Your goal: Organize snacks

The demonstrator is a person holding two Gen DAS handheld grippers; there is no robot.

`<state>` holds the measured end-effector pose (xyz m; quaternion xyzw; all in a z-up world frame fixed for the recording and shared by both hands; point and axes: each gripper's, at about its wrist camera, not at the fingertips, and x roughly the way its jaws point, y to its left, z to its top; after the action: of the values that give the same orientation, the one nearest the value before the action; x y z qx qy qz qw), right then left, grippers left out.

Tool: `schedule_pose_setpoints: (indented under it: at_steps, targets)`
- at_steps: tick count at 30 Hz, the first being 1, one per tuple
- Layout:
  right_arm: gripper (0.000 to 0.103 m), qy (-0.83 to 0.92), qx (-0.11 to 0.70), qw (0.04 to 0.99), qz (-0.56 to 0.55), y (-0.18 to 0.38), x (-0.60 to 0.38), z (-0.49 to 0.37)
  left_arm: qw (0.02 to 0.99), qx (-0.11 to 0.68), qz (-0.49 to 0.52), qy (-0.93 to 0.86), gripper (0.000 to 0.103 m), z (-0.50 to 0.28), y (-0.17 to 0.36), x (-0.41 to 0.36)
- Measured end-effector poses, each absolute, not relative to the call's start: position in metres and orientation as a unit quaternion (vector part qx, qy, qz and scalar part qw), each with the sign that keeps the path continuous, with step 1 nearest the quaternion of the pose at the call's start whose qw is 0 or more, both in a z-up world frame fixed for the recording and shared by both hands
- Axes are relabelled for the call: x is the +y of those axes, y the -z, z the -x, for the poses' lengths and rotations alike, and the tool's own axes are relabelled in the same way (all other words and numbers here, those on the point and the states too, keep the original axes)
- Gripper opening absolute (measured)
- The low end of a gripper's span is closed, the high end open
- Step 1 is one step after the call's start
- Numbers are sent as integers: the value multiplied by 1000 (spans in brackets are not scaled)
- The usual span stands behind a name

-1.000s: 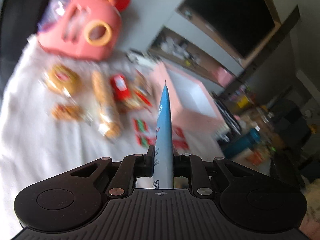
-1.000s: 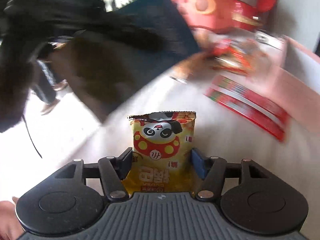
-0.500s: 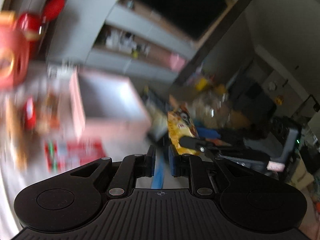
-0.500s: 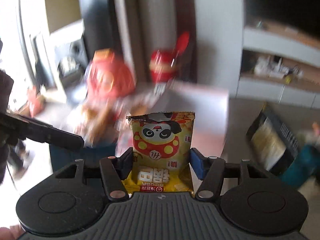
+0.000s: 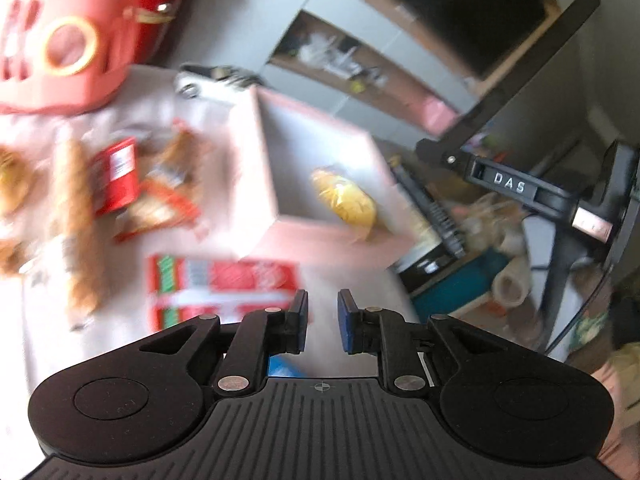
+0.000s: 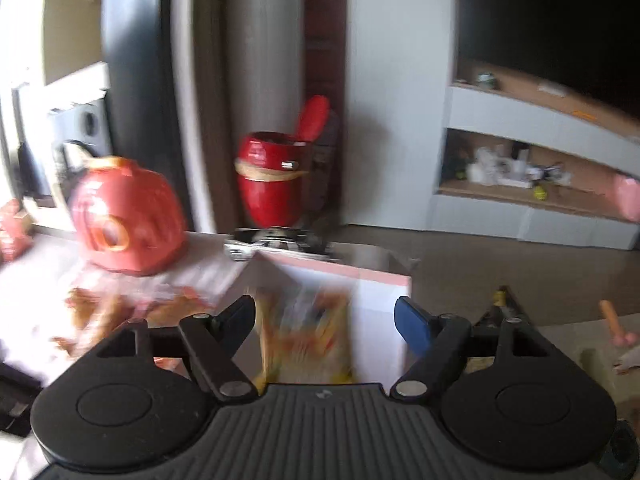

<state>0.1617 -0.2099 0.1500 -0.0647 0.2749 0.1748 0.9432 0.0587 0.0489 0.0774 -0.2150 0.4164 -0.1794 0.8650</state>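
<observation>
My right gripper (image 6: pixel 324 308) hangs over the pink box (image 6: pixel 384 278) and its jaws are opening. The yellow panda snack packet (image 6: pixel 304 340) is a blur between the spread fingers, and neither pad touches it. In the left wrist view the same packet (image 5: pixel 344 200) is at the near right corner of the pink box (image 5: pixel 320 236), apart from the right gripper's black body above it. My left gripper (image 5: pixel 322 304) is shut to a narrow gap with nothing between its pads. A bit of blue packet (image 5: pixel 280 366) shows under its left finger.
Loose snacks lie on the white cloth left of the box: a red packet (image 5: pixel 116 176), a long biscuit pack (image 5: pixel 76 216) and red-green strips (image 5: pixel 224 284). A pink basket (image 5: pixel 60 48) and a red jar (image 6: pixel 272 188) stand behind. Clutter covers the floor on the right.
The right gripper rose, swung over the pink box and let go of the panda packet. The blue packet no longer stands between the left pads. The left view swung back toward the table.
</observation>
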Motion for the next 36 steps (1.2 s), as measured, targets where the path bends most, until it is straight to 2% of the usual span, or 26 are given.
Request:
schedule_pose_setpoints:
  at_steps: [4, 5, 8, 14, 19, 24, 31, 36]
  targets:
    - [79, -235, 302, 919, 88, -125, -193, -132, 876, 427, 164, 154, 19, -36, -73, 62]
    - [82, -262, 317, 907, 88, -118, -189, -122, 880, 428, 147, 147, 19, -34, -71, 64]
    - [83, -363, 378, 846, 97, -83, -169, -78, 884, 426, 129, 143, 19, -36, -71, 68]
    - [83, -384, 409, 807, 187, -31, -130, -24, 892, 411, 87, 164, 20, -93, -51, 58]
    - [86, -382, 416, 808, 167, -22, -130, -13, 885, 425, 99, 164, 20, -134, -27, 59]
    - [86, -341, 405, 832, 166, -28, -157, -8, 866, 447, 80, 209, 22, -113, -22, 49]
    - [86, -208, 412, 881, 104, -28, -223, -27, 879, 425, -53, 211, 23, -53, -43, 10]
    - [86, -181, 412, 891, 63, -23, -241, -33, 865, 441, -116, 208, 28, -46, -39, -29]
